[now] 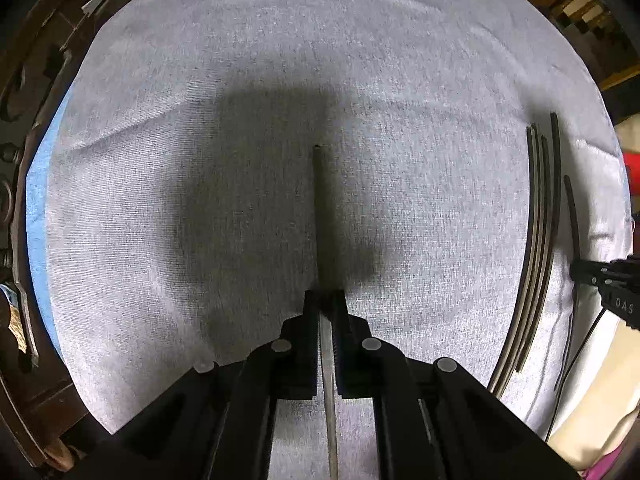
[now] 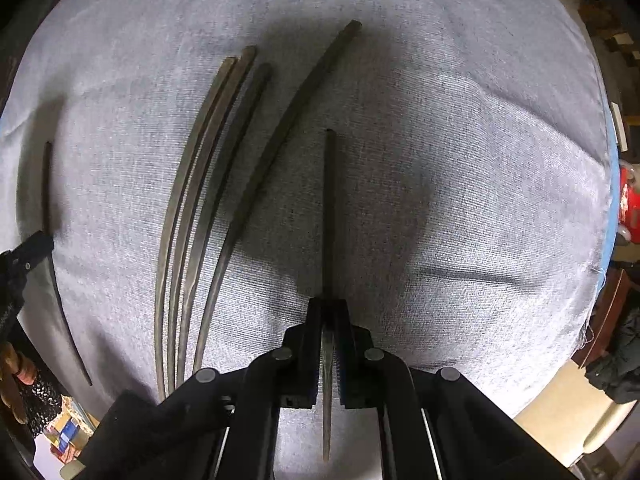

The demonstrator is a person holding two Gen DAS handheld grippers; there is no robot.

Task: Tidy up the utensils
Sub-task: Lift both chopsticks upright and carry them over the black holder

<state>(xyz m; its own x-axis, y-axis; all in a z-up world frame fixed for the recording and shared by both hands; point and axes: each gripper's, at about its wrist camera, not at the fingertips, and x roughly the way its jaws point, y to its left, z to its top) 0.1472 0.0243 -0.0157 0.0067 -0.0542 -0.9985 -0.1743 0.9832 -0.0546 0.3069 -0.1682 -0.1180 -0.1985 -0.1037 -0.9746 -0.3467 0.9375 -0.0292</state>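
My left gripper is shut on a dark chopstick that points straight ahead above the grey cloth. My right gripper is shut on another dark chopstick, also pointing forward. Several dark chopsticks lie side by side on the cloth to the left of my right gripper; they show at the right edge of the left wrist view. The left gripper and its chopstick show at the far left of the right wrist view. The right gripper shows at the right edge of the left wrist view.
The grey cloth covers a round table and has soft wrinkles. Dark carved wooden furniture stands beyond the table's left edge. A red object sits beyond the right edge. A pale surface lies at lower right.
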